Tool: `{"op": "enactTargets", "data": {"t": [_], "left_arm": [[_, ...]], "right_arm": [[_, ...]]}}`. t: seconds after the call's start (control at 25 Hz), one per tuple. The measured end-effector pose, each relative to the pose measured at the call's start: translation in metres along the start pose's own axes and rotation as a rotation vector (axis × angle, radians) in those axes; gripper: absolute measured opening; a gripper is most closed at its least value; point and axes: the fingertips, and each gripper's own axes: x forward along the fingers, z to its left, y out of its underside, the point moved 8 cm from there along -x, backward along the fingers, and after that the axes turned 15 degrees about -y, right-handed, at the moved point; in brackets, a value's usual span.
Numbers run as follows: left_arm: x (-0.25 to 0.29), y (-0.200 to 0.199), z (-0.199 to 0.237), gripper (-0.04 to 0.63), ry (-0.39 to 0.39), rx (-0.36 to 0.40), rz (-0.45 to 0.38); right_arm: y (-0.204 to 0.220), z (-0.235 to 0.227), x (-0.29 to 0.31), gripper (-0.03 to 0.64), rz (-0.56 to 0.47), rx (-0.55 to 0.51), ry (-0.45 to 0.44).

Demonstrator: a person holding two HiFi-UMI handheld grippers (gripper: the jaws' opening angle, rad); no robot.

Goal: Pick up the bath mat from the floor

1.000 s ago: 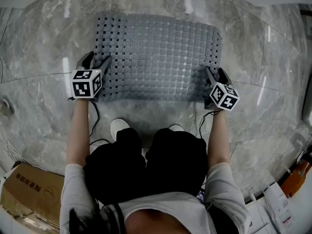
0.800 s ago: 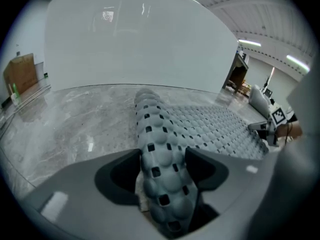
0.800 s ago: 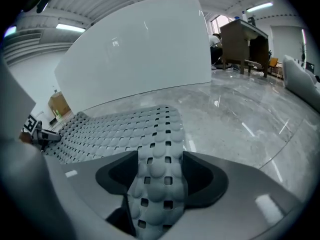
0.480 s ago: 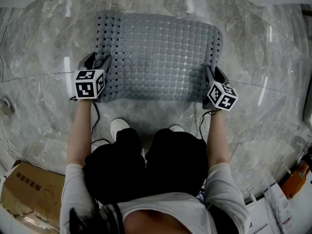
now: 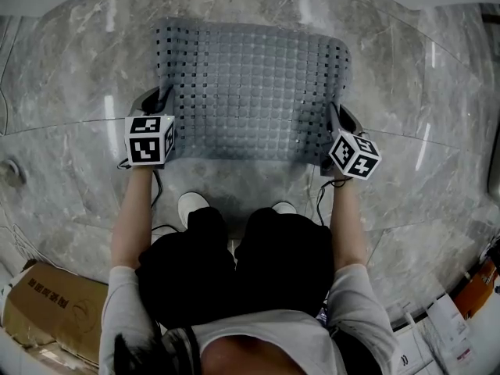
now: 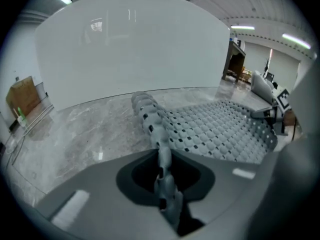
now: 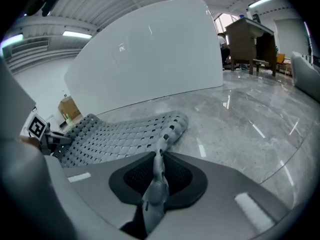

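**As both claws pinch its short sides, the bath mat sits partly raised off the marble floor**

Seen from the head view, where the person crouches over the scene, the grey bath mat [image 5: 254, 92] is spread on the marble floor [image 5: 70, 92] just ahead of the knees [image 5: 242, 256]. The left claw [image 5: 162, 100] is at the mat's left edge and the right claw [image 5: 337, 119] at its right edge. Both sit near the corners closest to the person. Each marker cube [image 5: 149, 140] faces up toward the camera. A cardboard box [image 5: 51, 311] lies at the lower left, well apart from the mat.

Looking along the left claw [image 6: 162, 154] in the left gripper view, its jaws have just been closing and are now clamped on the mat's perforated rim. That rim stands on edge between the pads and runs away from them in a curled ridge. The rest of the bath mat [image 6: 215, 129] slopes off to the right toward the floor [image 6: 90, 124], in front of a white wall [image 6: 130, 49].

From the right gripper view, the right claw [image 7: 159, 156] has likewise just been closing and grips the opposite rim, pinched thin between its pads. The bath mat [image 7: 120, 134] stretches leftward, dipping in the middle, with the grey floor [image 7: 240, 114] bare to its right.
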Motion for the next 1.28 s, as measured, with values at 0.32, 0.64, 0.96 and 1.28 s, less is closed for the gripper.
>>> {"op": "enactTargets", "data": {"t": [0.32,0.64,0.96,1.28], "left_arm": [[-0.036,-0.031,0.011,0.043,0.07,-0.07,-0.07],[-0.107,-0.094,0.033,0.043,0.067,-0.095,-0.129],[-0.22,-0.178,0.056,0.044,0.075,-0.1,-0.165],[-0.357,-0.267,0.089,0.044,0.081,-0.115,-0.195]], "right_arm": [[-0.037,0.03,-0.022,0.043,-0.053,-0.026,-0.007],[-0.105,0.074,-0.08,0.043,-0.122,-0.029,-0.005],[-0.2,0.137,-0.159,0.046,-0.109,-0.065,0.005],[-0.311,0.218,-0.268,0.046,-0.12,-0.119,-0.012]]}}
